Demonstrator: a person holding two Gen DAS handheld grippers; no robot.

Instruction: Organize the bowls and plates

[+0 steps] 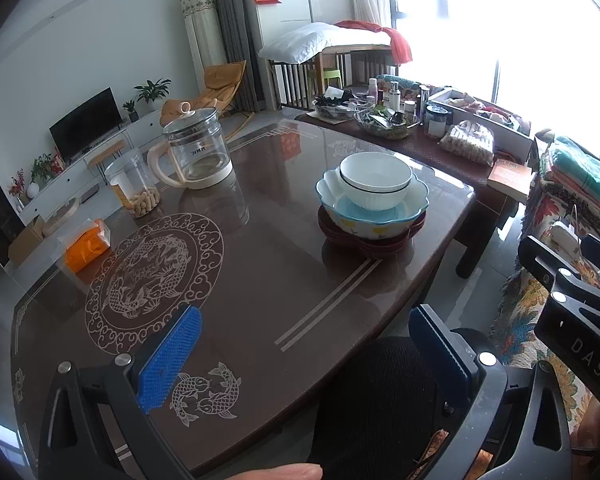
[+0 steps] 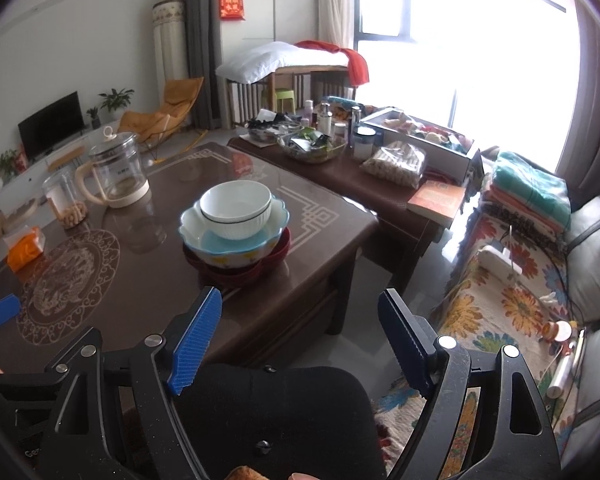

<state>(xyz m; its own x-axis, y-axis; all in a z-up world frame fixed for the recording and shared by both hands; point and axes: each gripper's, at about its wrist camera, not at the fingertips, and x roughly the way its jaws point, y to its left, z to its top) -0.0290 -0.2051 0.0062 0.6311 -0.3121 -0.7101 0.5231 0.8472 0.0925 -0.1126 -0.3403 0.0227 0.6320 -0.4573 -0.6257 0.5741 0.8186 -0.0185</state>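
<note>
A white ribbed bowl [image 1: 375, 182] sits inside a blue scalloped bowl [image 1: 372, 216], which rests on dark red plates [image 1: 364, 244] on the brown glass-topped table [image 1: 260, 280]. The same stack shows in the right wrist view: white bowl [image 2: 236, 210], blue bowl [image 2: 232, 244], red plates [image 2: 240, 274]. My left gripper [image 1: 304, 328] is open and empty, held over the table's near edge, well short of the stack. My right gripper [image 2: 300, 312] is open and empty, just off the table's near corner, below the stack.
A glass kettle [image 1: 198, 148], a jar of peanuts [image 1: 134, 188] and an orange tissue pack [image 1: 86, 248] stand on the table's left. A cluttered side table [image 2: 340, 168] lies behind. A sofa with a floral cover [image 2: 500, 300] is to the right. My dark-clothed knee [image 2: 280, 408] is below.
</note>
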